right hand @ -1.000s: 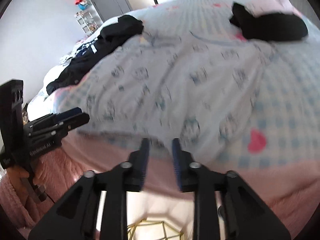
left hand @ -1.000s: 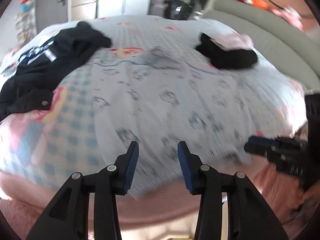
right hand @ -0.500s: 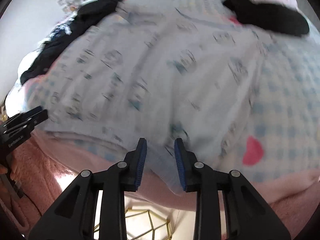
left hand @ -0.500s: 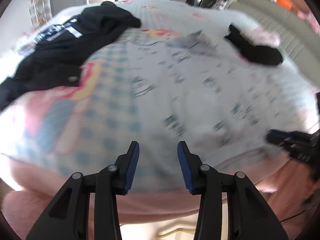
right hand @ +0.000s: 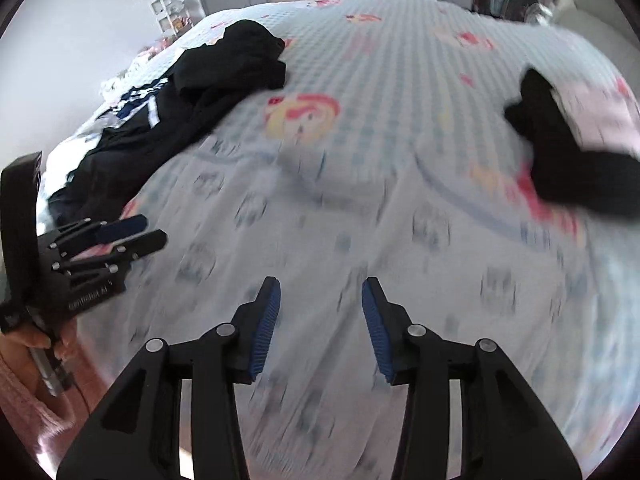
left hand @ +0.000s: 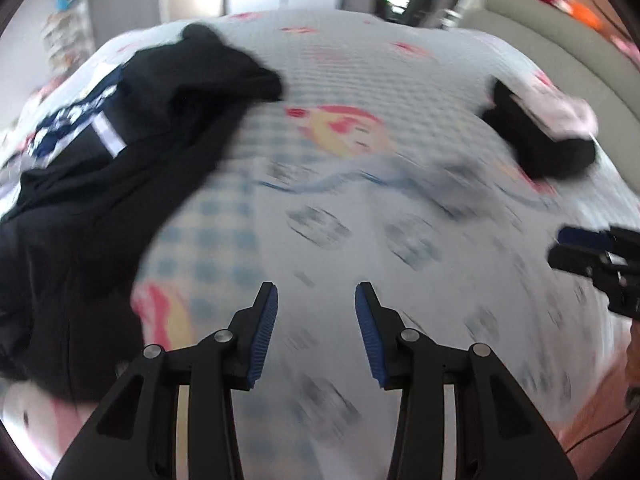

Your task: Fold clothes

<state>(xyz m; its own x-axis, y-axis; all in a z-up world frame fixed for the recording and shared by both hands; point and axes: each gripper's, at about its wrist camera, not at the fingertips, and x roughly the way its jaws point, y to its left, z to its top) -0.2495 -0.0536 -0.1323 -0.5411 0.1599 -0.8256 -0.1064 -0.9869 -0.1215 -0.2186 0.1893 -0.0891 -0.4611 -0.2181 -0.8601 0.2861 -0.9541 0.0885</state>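
A pale printed garment (left hand: 360,232) (right hand: 360,216) lies spread flat across the near half of the bed. My left gripper (left hand: 316,300) hovers over its left part, open, with nothing between the blue pads. My right gripper (right hand: 320,296) hovers over its middle; its jaws are opening and nothing is between them. Each gripper shows at the edge of the other's view: the right gripper (left hand: 580,248) at the right, the left gripper (right hand: 128,232) at the left. Both views are blurred by motion.
A heap of black clothes (left hand: 120,152) (right hand: 192,92) lies on the bed's left side. A folded black and pink pile (left hand: 548,136) (right hand: 572,148) sits at the right. The checked bedspread (left hand: 360,60) runs to a grey headboard (left hand: 560,40). Cupboards stand behind.
Both grippers have moved from the bed's near edge in over the garment. The right gripper's jaws have widened from narrow to well apart. The left jaws keep the same gap.
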